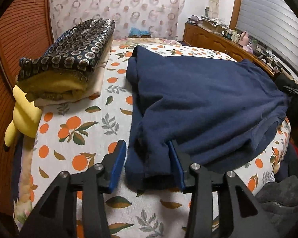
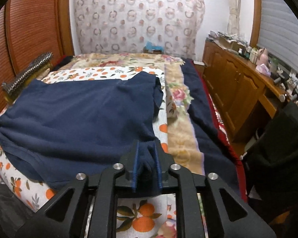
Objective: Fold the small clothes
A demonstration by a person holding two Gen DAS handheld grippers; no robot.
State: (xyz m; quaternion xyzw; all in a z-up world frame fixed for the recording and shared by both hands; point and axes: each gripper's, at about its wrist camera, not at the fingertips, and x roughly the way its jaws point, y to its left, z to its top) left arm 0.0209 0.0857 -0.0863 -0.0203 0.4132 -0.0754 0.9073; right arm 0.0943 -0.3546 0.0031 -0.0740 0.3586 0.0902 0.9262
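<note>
- Navy shirt (image 1: 204, 99) lies spread on the orange-print sheet (image 1: 79, 138), doubled over on itself, with its long axis running across me from one gripper to the other.
- At my left gripper (image 1: 147, 148) a folded edge of the shirt sits between the blue pads; the left pad (image 1: 119, 158) stands clear of the cloth, so these fingers are spread and pinch nothing.
- From there the bulk of the shirt runs off toward 1 o'clock.
- My right gripper (image 2: 146, 148) has a bunched corner of shirt between narrowly parted fingers; the cloth fills the gap, and I judge it pinched only loosely.
- From that corner the shirt spreads toward 10 o'clock.
- Both grippers sit at the near hem, so I judge the next fold starts from here.
- Outward: a folded pile (image 1: 69, 59) at 10 o'clock of my left gripper, a floral blanket (image 2: 180, 119) at 1 o'clock of my right.
</note>
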